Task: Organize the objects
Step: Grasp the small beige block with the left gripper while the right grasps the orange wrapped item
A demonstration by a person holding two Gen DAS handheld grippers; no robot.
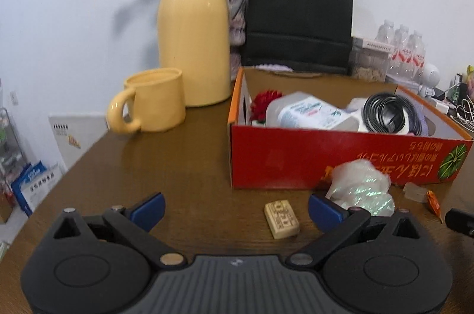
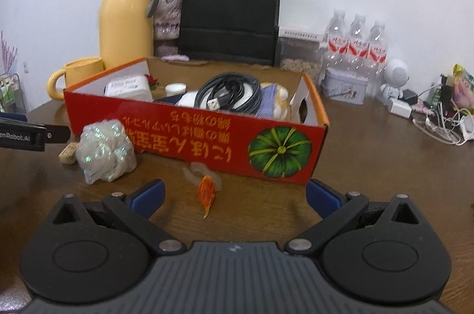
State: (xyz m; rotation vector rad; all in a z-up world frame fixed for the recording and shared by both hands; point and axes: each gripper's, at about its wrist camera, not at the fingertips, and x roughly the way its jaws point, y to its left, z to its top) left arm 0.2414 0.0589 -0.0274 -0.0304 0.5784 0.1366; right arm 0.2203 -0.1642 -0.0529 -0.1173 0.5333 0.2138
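We note both tools empty: left gripper (image 1: 236, 208) and right gripper (image 2: 234, 195) each stand with jaws wide apart. Remaining loose items lie low-centre before the red box (image 2: 189, 118). The crinkly bag (image 2: 105, 151) looks light, soft; pinch its bunched top. The cork block (image 1: 281, 219) seems stiff; grip its long sides.

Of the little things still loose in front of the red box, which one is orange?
The small orange wrapped sweet. The crinkly bag is whitish and shiny, and the little block is cream.
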